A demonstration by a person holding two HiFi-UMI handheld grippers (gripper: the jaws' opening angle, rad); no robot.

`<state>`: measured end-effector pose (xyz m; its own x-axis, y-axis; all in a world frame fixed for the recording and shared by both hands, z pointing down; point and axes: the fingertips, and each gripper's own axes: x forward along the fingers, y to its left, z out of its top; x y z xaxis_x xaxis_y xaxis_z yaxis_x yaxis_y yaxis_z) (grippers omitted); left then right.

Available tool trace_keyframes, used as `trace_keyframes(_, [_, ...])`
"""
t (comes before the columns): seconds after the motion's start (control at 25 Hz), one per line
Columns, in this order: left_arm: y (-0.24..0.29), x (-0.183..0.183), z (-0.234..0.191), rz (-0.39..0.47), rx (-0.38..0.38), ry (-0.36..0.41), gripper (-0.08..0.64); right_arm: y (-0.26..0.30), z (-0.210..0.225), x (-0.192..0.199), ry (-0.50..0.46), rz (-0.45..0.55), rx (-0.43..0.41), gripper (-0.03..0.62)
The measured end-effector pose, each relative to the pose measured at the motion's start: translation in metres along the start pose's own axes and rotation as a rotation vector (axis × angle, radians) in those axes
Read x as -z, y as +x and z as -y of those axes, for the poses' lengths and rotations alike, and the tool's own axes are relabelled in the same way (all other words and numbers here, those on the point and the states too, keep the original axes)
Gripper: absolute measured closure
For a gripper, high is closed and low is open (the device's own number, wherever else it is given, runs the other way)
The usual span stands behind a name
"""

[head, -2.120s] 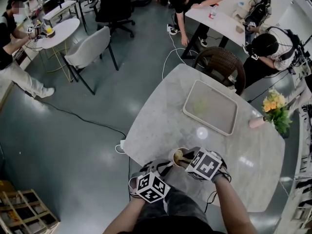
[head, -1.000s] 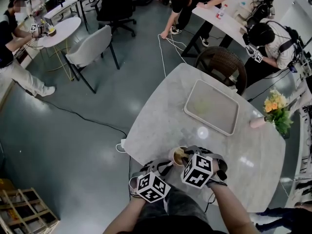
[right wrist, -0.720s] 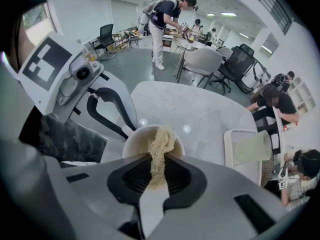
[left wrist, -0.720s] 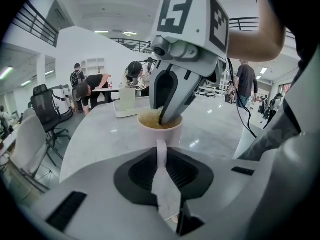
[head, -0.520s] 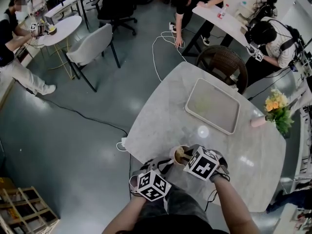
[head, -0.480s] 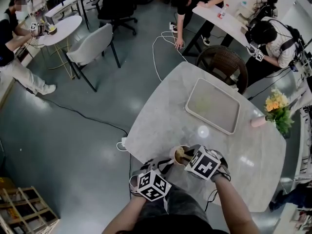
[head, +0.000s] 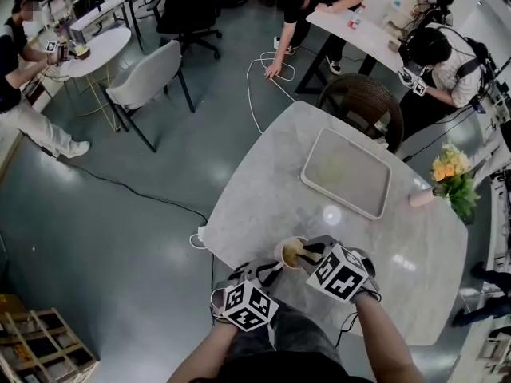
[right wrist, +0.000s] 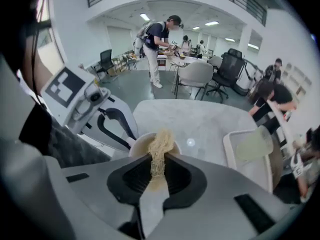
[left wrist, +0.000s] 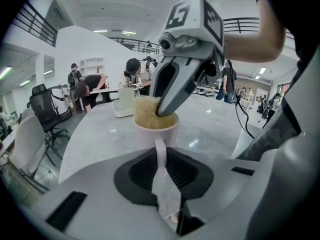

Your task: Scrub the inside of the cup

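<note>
A pale cup (head: pixel 289 253) stands near the front edge of the marble table (head: pixel 263 190). My left gripper (head: pixel 271 272) is shut on the cup's handle (left wrist: pixel 161 152), which shows as a thin white strip between its jaws. A tan fibrous scrubber (right wrist: pixel 159 146) is pinched in my right gripper (head: pixel 308 258), whose jaws are shut on it. It points steeply down from the right, and the scrubber reaches into the cup's mouth (right wrist: pixel 138 145). In the left gripper view the scrubber (left wrist: pixel 146 113) fills the cup (left wrist: pixel 154 129) under the right gripper's fingers (left wrist: pixel 169 91).
A white tray (head: pixel 345 174) with a pale green cloth lies at the table's far side. Flowers (head: pixel 451 180) in a pink vase (head: pixel 421 199) stand at the right edge. A wicker chair (head: pixel 361 102) sits behind the table. People work at other tables farther off.
My right gripper has rolled and tilted a little over the cup, its marker cube shifting slightly right. The left gripper and the cup have stayed put.
</note>
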<state>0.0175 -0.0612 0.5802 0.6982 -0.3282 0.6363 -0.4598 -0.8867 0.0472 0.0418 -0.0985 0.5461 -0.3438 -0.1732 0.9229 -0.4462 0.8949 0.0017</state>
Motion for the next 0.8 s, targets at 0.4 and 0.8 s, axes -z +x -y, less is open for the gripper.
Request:
trace_keyframes(0.4, [-0.003,-0.003,0.008,0.023,0.008,-0.006,0.500,0.025,0.002,0.010,-0.208,-0.177,0.118,0.529])
trace_keyframes(0.8, [-0.002,0.001,-0.002,-0.006,-0.029,0.002,0.500,0.016,-0.020,0.005,0.021,-0.097,-0.151,0.529])
